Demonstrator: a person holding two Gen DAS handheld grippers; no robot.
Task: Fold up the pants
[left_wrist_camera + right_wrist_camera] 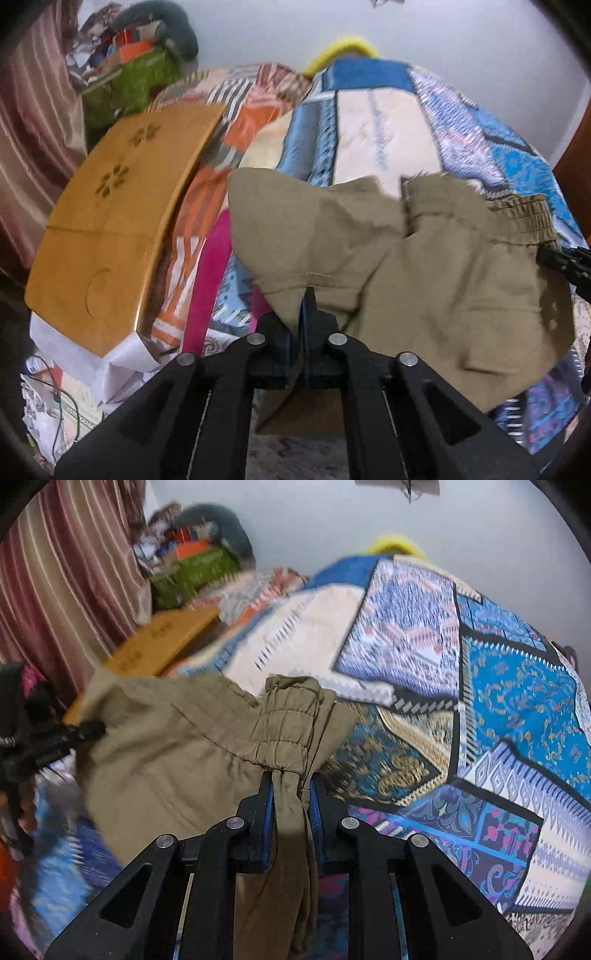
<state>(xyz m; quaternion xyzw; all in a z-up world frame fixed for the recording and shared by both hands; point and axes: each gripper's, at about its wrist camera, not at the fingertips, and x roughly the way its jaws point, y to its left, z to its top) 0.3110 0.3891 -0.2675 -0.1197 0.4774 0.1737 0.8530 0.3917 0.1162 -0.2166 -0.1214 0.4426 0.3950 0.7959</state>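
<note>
The khaki pants [406, 258] hang bunched between my two grippers above a patchwork bedspread [388, 122]. My left gripper [301, 314] is shut on a hem corner of the pants. My right gripper [291, 786] is shut on the elastic waistband [288, 723], with cloth hanging down between its fingers. The right gripper's tip shows in the left wrist view at the far right [565, 262]. The left gripper shows in the right wrist view at the far left [55, 738]. The pants [166, 760] sag in folds between them.
A tan cardboard box [110, 229] lies on the bed to the left, also in the right wrist view [162, 642]. A green bag with clutter [133, 81] stands behind it. A striped curtain [55, 572] hangs left. A white wall [332, 517] is behind.
</note>
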